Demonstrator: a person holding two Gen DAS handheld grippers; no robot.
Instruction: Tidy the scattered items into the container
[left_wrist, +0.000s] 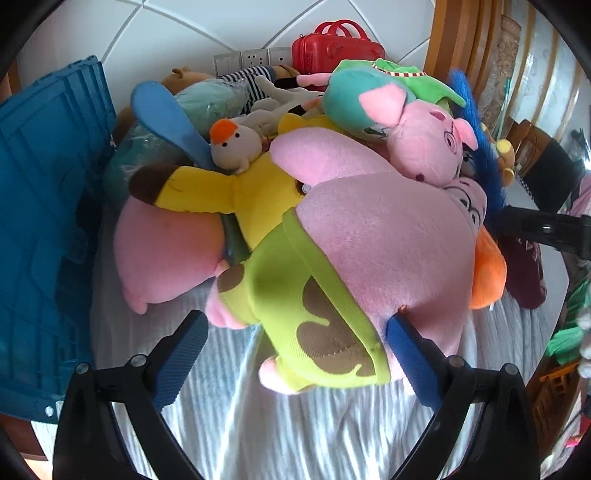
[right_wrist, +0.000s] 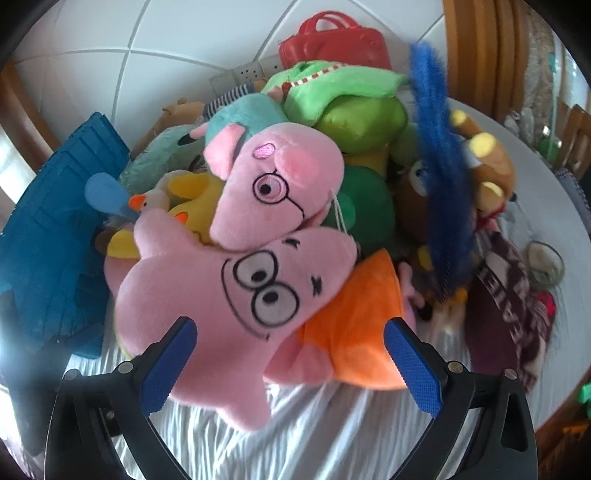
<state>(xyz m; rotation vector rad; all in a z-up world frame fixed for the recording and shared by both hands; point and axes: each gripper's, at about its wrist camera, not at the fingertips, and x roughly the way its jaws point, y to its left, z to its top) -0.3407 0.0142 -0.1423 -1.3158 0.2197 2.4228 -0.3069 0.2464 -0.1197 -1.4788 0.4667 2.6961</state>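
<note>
A heap of plush toys lies on a white striped cloth. A big pink star plush in green shorts (left_wrist: 332, 266) lies at the front, its face showing in the right wrist view (right_wrist: 236, 288). My left gripper (left_wrist: 295, 328) is open, its blue fingers on either side of the star's shorts and legs. My right gripper (right_wrist: 290, 332) is open around the star's head and an orange plush (right_wrist: 354, 317). A pink pig with glasses (right_wrist: 273, 188) lies on top. The blue crate (left_wrist: 40, 206) stands at the left, and shows in the right wrist view (right_wrist: 48, 221).
A yellow plush (left_wrist: 236, 192), a green plush (right_wrist: 343, 88), a blue furry toy (right_wrist: 439, 184) and a brown bear (right_wrist: 487, 162) lie in the heap. A red case (left_wrist: 336, 44) stands by the tiled wall. A maroon garment (right_wrist: 513, 306) lies at right.
</note>
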